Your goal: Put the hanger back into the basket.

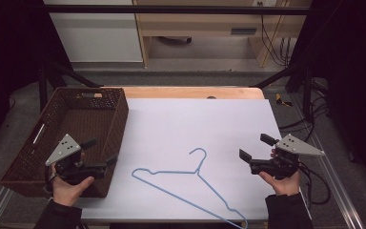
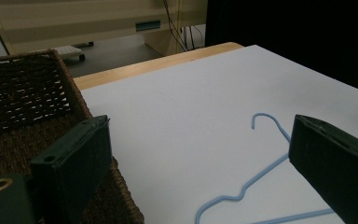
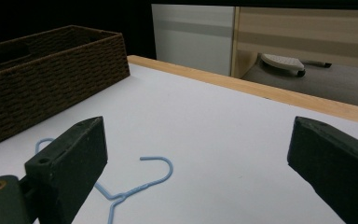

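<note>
high view first: i see the table [image 1: 190, 92] with its pale wood back edge, and most of it covered by a big white sheet [image 1: 195, 129]. on the left end sits a dark brown woven basket [image 1: 100, 143], its near right corner hanging right under my left gripper [image 1: 100, 155]. that gripper is spread wide with nothing between the jaws, and in the left gripper view the basket wall sits just below its left jaw. the blue wire hanger [image 1: 190, 183] lies flat on the sheet near the front edge, between the two grippers, hook pointing toward the back and its long bar running off toward the near right corner. my right gripper [image 1: 256, 147] hovers to the right of the hanger, also spread wide and holding nothing. between either gripper and the hanger i see only bare sheet. behind the table there are cupboards and loose cables on the floor.
</note>
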Demonstrator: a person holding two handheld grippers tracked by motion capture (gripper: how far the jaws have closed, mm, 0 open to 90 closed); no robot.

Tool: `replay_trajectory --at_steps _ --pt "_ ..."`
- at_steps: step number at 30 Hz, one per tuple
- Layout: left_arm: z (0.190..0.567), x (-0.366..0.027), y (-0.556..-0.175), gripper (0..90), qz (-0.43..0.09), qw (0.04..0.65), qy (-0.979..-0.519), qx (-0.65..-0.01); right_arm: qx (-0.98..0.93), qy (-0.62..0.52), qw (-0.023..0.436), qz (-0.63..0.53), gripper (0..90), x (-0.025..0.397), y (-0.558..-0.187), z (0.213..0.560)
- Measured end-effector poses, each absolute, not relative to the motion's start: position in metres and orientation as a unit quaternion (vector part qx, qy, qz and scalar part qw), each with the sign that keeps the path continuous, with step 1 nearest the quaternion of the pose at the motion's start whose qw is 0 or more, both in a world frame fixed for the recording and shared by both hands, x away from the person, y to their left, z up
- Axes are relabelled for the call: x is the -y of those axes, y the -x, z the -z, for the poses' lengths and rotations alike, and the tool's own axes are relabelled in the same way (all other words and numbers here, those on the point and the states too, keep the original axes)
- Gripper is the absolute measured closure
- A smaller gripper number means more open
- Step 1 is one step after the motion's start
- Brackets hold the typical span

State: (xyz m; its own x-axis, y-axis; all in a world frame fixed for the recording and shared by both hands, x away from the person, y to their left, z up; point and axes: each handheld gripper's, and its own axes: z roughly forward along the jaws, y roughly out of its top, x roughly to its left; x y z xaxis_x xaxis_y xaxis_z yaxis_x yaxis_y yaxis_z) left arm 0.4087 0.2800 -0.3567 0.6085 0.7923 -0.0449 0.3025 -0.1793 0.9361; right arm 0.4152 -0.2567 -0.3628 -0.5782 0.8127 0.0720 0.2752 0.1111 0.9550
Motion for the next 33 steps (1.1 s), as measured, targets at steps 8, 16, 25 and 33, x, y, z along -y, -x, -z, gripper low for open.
replay_trajectory --at_steps 8,16,25,33 --pt "0.357 -0.280 -0.408 6.0 -0.234 0.519 -0.733 -0.374 -0.730 -0.384 0.242 -0.511 7.1 0.246 -0.417 0.364" --pt "0.357 -0.280 -0.408 6.2 -0.234 0.518 -0.734 -0.372 -0.762 -0.377 0.224 -0.477 8.9 0.223 -0.422 0.370" --pt "0.359 -0.276 -0.409 6.3 -0.233 0.512 -0.739 -0.370 -0.800 -0.358 0.202 -0.436 14.9 0.191 -0.425 0.383" --pt "0.361 -0.273 -0.410 6.3 -0.233 0.508 -0.743 -0.367 -0.832 -0.353 0.172 -0.392 22.2 0.168 -0.429 0.402"
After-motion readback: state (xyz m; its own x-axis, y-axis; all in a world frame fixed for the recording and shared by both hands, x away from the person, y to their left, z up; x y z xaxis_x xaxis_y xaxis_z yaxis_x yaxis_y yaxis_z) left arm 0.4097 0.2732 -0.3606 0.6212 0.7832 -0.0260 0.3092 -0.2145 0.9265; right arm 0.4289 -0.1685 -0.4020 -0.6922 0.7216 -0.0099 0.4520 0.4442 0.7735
